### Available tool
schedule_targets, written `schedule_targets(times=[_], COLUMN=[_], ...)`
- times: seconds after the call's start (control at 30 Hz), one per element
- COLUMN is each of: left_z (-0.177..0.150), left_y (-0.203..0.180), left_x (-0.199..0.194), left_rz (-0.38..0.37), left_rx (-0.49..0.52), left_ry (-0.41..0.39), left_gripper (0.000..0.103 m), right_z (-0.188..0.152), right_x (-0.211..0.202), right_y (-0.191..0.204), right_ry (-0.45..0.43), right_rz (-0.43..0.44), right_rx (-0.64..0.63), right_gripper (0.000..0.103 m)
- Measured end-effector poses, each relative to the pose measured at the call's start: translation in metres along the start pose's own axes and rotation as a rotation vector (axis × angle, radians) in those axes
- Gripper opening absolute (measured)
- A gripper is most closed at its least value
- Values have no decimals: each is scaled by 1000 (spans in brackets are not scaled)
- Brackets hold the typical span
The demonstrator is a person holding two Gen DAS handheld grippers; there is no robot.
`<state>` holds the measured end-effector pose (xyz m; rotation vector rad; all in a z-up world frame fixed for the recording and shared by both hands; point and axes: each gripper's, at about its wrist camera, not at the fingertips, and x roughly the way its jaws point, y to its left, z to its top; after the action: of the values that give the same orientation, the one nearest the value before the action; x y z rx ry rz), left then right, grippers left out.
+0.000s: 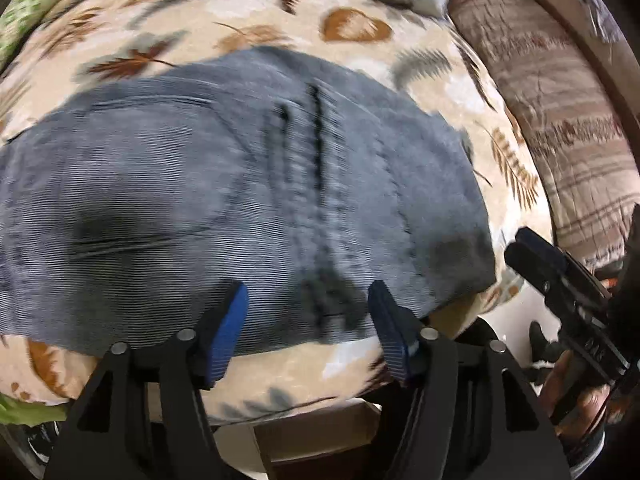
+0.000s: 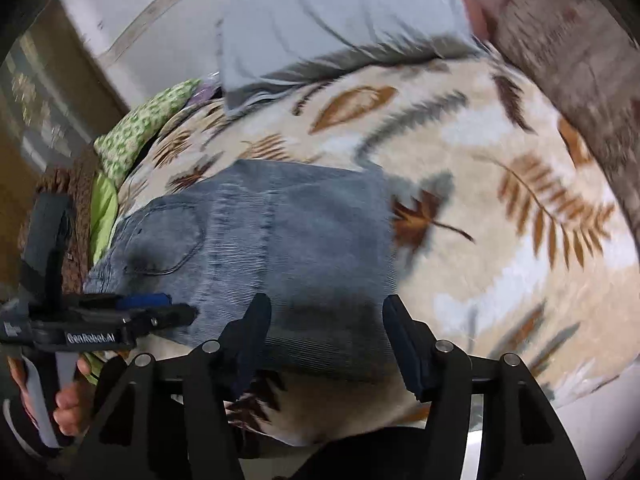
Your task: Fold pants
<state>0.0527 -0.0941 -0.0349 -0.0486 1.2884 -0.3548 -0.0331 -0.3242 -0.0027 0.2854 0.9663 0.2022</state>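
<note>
Grey-blue denim pants (image 1: 200, 184) lie folded into a flat block on a leaf-patterned bedspread (image 1: 360, 28), back pocket and seams facing up. My left gripper (image 1: 308, 314) hovers over the near edge of the pants, its blue pads spread wide and pinching no cloth. In the right wrist view the same pants (image 2: 280, 232) lie ahead, and my right gripper (image 2: 326, 320) stands open over their near right corner, with the fabric below the fingers and not clamped. The left gripper (image 2: 168, 308) shows at the left, over the pants' near left edge. The right gripper (image 1: 520, 248) shows beside the bed.
A grey pillow (image 2: 340, 28) lies at the far end of the bed. A brown striped quilt (image 1: 560, 120) runs along the right side. Green patterned cloth (image 2: 148, 124) sits at the far left. A hand (image 1: 568, 392) holds the right gripper's handle near the bed's edge.
</note>
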Motion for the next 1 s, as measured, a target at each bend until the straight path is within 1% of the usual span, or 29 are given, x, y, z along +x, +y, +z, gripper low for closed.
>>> schedule_targets(times=[0.13, 0.27, 0.43, 0.57, 0.63, 0.67, 0.8, 0.87, 0.93, 1.0], left_z=[2, 4, -2, -2, 0, 1, 7, 12, 19, 25], left_y=[37, 91, 160, 214, 239, 250, 277, 289, 302, 311], left_x=[-21, -39, -62, -75, -78, -77, -70, -64, -54, -47], left_rz=[45, 69, 79, 85, 66, 52, -13, -71, -130, -173], left_rx=[-27, -125, -245, -315, -351, -361, -386, -400, -425, -443], left_ry=[-46, -69, -102, -90, -73, -59, -11, 19, 44, 61], left_gripper=[65, 65, 65, 66, 66, 67, 67, 67, 67, 67], right_z=[8, 13, 13, 5, 0, -5, -22, -30, -41, -51], right_x=[9, 19, 30, 43, 49, 53, 67, 74, 83, 92], right_y=[42, 79, 119, 166, 187, 204, 254, 276, 301, 321], right_ry=[16, 34, 59, 76, 80, 80, 77, 69, 54, 42], right_rz=[19, 27, 36, 54, 62, 67, 61, 46, 15, -17], right_rx=[-75, -146, -224, -347, -398, -444, -585, -647, -725, -790], right_gripper=[60, 60, 60, 61, 62, 63, 66, 69, 70, 71])
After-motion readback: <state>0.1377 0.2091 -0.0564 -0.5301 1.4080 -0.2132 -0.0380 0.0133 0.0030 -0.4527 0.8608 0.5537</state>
